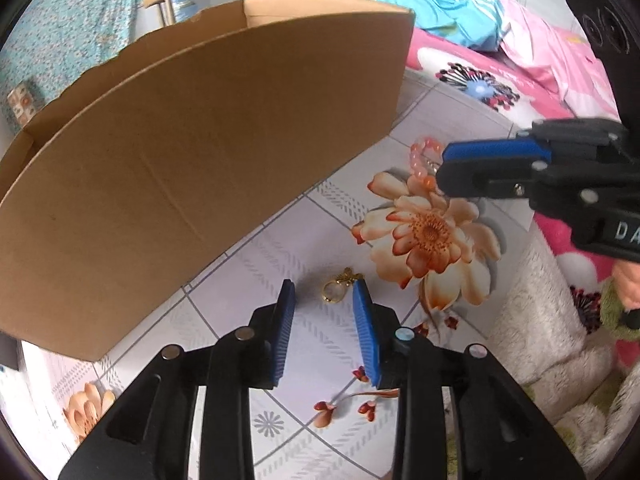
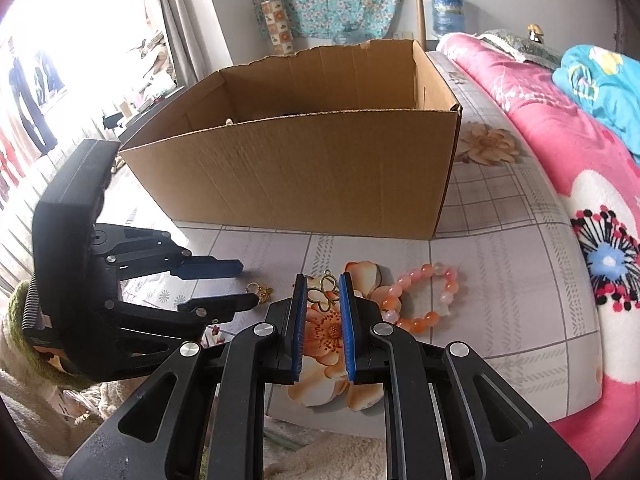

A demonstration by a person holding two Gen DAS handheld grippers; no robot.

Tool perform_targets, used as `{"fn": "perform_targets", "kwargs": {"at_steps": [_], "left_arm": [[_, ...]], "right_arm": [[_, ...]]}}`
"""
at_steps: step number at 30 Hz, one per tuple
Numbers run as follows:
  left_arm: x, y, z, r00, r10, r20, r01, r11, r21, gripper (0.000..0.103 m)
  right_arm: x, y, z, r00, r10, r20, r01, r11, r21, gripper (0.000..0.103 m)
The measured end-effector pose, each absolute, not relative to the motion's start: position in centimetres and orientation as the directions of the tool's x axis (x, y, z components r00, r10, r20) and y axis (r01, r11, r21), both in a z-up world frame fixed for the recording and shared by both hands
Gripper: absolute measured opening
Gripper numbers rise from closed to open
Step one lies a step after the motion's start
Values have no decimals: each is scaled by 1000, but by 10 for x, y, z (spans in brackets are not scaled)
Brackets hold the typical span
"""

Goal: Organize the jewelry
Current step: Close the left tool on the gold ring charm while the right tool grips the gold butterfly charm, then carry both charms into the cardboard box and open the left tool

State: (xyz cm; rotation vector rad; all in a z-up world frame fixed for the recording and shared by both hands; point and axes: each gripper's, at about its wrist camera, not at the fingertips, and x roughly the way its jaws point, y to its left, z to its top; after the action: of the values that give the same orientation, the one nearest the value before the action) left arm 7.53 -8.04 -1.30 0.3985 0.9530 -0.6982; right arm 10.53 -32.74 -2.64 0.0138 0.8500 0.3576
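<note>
A small gold clasp charm (image 1: 337, 289) lies on the floral tablecloth (image 1: 320, 360) between the tips of my left gripper (image 1: 323, 300). Its blue pads stand apart and do not press on the charm. My right gripper (image 2: 323, 294) is shut on a gold butterfly-outline pendant (image 2: 325, 292), held at the fingertips just above the cloth. A pink and orange bead bracelet (image 2: 424, 300) lies to the right of it. In the right wrist view my left gripper (image 2: 246, 285) sits at the left, with the charm (image 2: 261, 292) at its tips. My right gripper (image 1: 442, 168) also shows in front of the bracelet (image 1: 420, 162).
A big open cardboard box (image 2: 300, 172) stands on the table behind the jewelry; its wall (image 1: 200, 160) fills the left wrist view. A pink flowered blanket (image 2: 560, 152) and a blue cloth (image 2: 600, 80) lie to the right. A fluffy white fabric (image 1: 540, 320) borders the table's near edge.
</note>
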Motion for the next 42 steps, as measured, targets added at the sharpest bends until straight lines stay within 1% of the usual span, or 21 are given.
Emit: {"fn": "perform_targets", "kwargs": {"at_steps": [5, 7, 10, 17, 20, 24, 27, 31, 34, 37, 40, 42], "left_arm": [[75, -89, -13, 362, -372, -855, 761, 648, 40, 18], [75, -92, -13, 348, -372, -860, 781, 623, 46, 10], [74, -96, -12, 350, -362, -864, 794, 603, 69, 10], [70, -95, -13, 358, -369, -858, 785, 616, 62, 10], [69, -89, -9, 357, -384, -852, 776, 629, 41, 10], [63, -78, 14, 358, -451, -817, 764, 645, -22, 10], [61, -66, 45, 383, -513, -769, 754, 654, -61, 10], [77, -48, 90, 410, -592, -694, 726, 672, -144, 10], [103, -40, 113, 444, -587, -677, 692, 705, -157, 10], [142, -38, 123, 459, -543, -703, 663, 736, -135, 10], [189, -48, 117, 433, -469, -770, 640, 761, -104, 10], [224, -62, 104, 376, -420, -826, 634, 767, -102, 10]], "right_arm": [[108, -328, -27, 602, 316, -733, -303, 940, 155, 14], [108, -327, -27, 601, 316, -734, -303, 940, 156, 14], [108, -327, -27, 602, 314, -734, -300, 941, 157, 14], [108, -326, -26, 606, 310, -733, -298, 942, 152, 14], [106, -325, -23, 613, 308, -728, -300, 943, 146, 14], [101, -325, -14, 638, 312, -703, -309, 941, 137, 14], [99, -327, 4, 677, 320, -663, -323, 938, 123, 14], [107, -330, 33, 722, 348, -598, -357, 928, 108, 14], [122, -331, 50, 724, 386, -572, -392, 912, 120, 14], [150, -327, 55, 682, 432, -590, -436, 888, 146, 14], [180, -318, 50, 614, 461, -641, -473, 865, 169, 14], [200, -312, 43, 552, 473, -687, -491, 850, 191, 14]]}}
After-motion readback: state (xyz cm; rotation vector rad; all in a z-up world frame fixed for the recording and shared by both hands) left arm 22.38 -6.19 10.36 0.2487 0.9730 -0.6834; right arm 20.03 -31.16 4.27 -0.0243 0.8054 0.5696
